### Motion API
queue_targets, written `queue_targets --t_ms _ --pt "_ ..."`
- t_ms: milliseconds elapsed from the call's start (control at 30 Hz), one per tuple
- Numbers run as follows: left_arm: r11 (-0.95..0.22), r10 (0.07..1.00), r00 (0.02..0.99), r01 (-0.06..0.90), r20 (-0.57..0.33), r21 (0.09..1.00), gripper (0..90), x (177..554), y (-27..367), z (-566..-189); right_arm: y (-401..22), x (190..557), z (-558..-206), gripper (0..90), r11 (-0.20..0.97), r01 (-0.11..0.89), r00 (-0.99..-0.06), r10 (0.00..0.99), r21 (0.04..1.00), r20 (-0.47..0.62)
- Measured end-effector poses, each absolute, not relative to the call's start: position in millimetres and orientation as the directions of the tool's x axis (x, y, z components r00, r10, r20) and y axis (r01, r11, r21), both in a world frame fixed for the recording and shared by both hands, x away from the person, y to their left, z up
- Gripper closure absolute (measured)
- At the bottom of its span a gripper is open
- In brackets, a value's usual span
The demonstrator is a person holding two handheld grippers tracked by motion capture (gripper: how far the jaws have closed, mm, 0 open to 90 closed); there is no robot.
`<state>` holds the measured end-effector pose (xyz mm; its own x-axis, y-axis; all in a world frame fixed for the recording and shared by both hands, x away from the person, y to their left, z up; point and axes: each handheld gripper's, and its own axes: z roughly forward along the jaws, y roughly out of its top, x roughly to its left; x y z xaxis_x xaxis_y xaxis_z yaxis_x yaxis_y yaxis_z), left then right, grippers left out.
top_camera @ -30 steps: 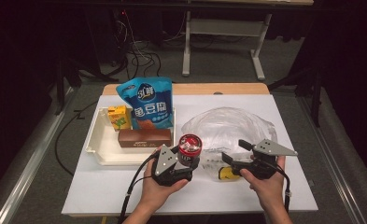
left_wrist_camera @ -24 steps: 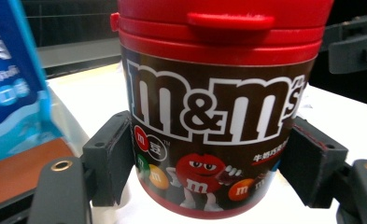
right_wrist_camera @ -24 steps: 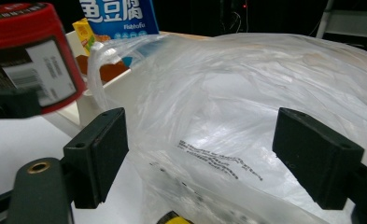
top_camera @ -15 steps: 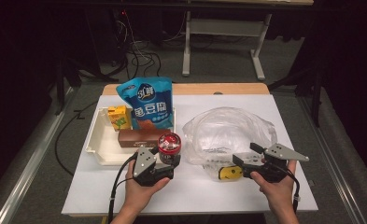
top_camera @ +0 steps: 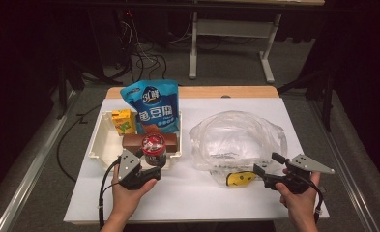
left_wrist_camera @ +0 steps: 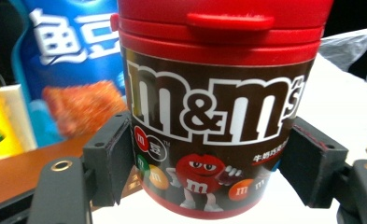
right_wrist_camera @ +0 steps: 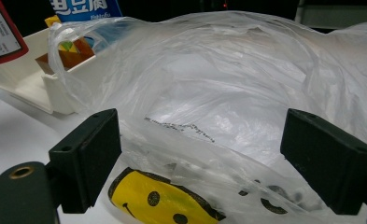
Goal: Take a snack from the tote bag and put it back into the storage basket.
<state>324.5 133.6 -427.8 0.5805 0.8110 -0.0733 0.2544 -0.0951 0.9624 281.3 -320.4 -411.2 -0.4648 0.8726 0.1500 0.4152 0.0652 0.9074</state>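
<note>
A brown M&M's jar (top_camera: 154, 147) with a red lid is upright at the front right corner of the white tray (top_camera: 100, 140). My left gripper (top_camera: 151, 162) is shut on it, and in the left gripper view both pads press the sides of the jar (left_wrist_camera: 218, 116). A crumpled clear plastic bag (top_camera: 236, 140) lies right of the tray, with a yellow smiley print (top_camera: 240, 179) at its near edge. My right gripper (top_camera: 266, 163) stands open at that edge; its jaws have just been opening. In the right gripper view loose film of the bag (right_wrist_camera: 228, 84) lies between the pads, untouched.
The tray holds a blue snack pouch (top_camera: 151, 106), a yellow carton (top_camera: 122, 121) and a long brown box (top_camera: 139, 141). All rest on a white table top (top_camera: 202, 203). Dark floor, cables and a desk frame lie beyond the far edge.
My left hand has carried the jar leftward, from beside the bag to the tray's front corner. My right hand has drawn back to the right, away from the smiley print.
</note>
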Motion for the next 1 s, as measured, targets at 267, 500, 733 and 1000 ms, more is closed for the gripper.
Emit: queue_targets --t_ms 267,500,733,1000 --pt "-0.115 0.84 0.537 0.31 -0.074 0.944 26.7 337.2 137.4 -450.1 -321.7 281.7 -414.6 13.5 0.067 0.42 -0.459 0.876 0.905 0.149" --pt "-0.127 0.864 0.498 0.362 -0.076 0.924 26.7 347.2 135.3 -465.5 -321.9 281.9 -415.4 13.7 0.063 0.421 -0.457 0.876 0.905 0.151" --pt "-0.14 0.88 0.468 0.415 -0.079 0.899 26.7 354.4 132.7 -476.3 -320.8 282.3 -416.4 13.8 0.068 0.423 -0.461 0.875 0.903 0.15" --pt "-0.155 0.886 0.455 0.471 -0.089 0.868 26.5 362.7 129.3 -480.1 -319.6 282.6 -417.5 13.9 0.066 0.428 -0.458 0.875 0.901 0.154"
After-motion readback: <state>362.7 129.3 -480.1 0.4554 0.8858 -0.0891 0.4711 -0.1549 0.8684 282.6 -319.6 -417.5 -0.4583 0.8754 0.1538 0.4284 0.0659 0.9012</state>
